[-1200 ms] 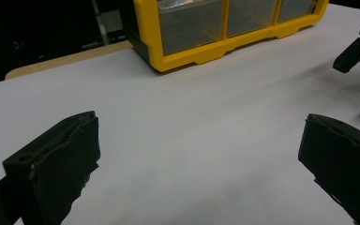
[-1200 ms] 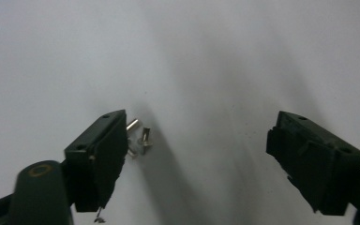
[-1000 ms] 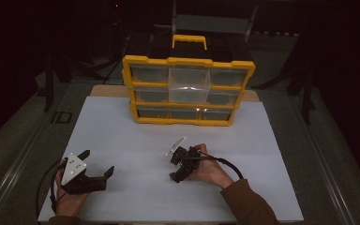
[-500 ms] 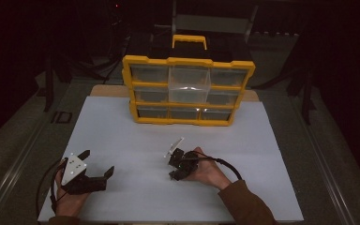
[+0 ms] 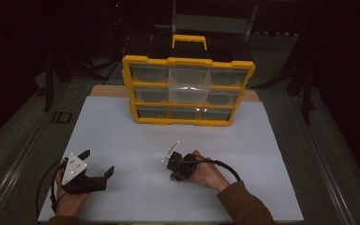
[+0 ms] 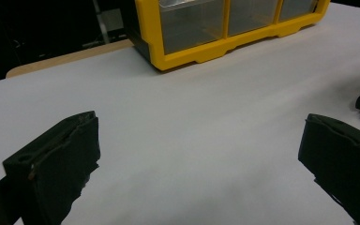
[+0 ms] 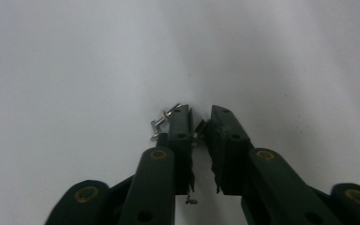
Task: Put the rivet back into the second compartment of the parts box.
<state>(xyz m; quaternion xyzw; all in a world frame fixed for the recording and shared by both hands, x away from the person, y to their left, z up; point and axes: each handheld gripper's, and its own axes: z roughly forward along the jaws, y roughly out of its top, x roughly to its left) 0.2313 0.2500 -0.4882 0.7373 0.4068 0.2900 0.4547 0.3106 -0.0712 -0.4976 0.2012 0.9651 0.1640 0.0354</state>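
1. On the white sheet (image 5: 136,140) covering the bench (image 5: 105,90), near the front edge, both hands rest with a tool each; the left tool (image 5: 98,168) sits at the near left, the right tool (image 5: 172,169) near the middle.
2. Right tool: its jaws have just been closing and now stand nearly together, tips down at the sheet; in the right gripper view (image 7: 201,123) a narrow gap remains between the pads.
3. Small silver screws (image 7: 161,123) lie on the sheet at the tips of that tool; a few sit just outside its left jaw, touching it, and one bit of metal shows in the gap between the pads; whether the pads press on it I cannot tell.
4. One more tiny screw (image 7: 192,201) lies on the sheet lower down, between the jaw arms.
5. Left tool: jaws spread wide in the left gripper view (image 6: 201,150), nothing between them, only bare sheet.
6. At the far side of the sheet stands a yellow organiser case (image 5: 187,89) with clear drawers and a handle on top; it is well apart from both tools.
7. Seen from the left tool, the case (image 6: 201,49) rests upright on the far part of the sheet.
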